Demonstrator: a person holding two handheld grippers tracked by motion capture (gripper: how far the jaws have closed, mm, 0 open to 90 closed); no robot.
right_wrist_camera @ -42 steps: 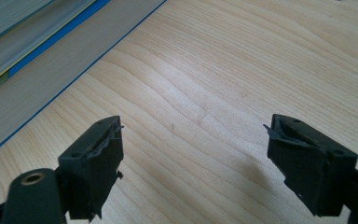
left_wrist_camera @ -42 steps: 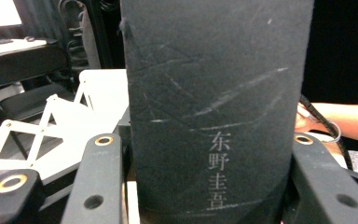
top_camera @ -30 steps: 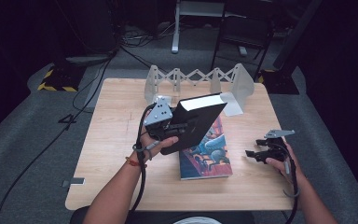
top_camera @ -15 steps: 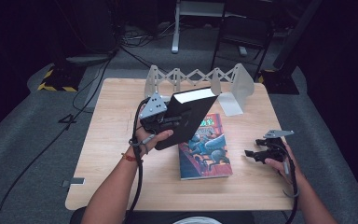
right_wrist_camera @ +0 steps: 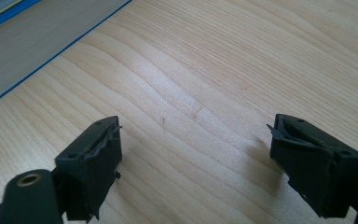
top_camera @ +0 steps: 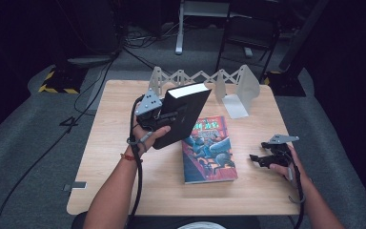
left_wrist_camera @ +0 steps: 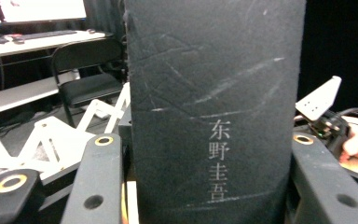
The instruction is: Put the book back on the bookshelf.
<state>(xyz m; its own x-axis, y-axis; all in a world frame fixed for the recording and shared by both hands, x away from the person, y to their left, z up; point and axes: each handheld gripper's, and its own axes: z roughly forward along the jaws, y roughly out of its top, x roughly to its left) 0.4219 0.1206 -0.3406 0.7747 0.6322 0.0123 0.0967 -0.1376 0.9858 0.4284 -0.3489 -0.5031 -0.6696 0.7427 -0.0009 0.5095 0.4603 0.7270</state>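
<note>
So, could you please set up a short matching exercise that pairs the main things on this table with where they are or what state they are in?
Things:
1. black book
2. colourful book
3. folding book rack
4. right claw

States:
A. lying flat on the wooden table
B. open, with nothing between its jaws
C. clamped in the left claw, lifted off the table
D. standing at the far edge of the table

Pairs: 1-C, 2-A, 3-D, 4-B

Wooden table (top_camera: 124, 188), grey carpet (top_camera: 38, 143), dark room
</note>
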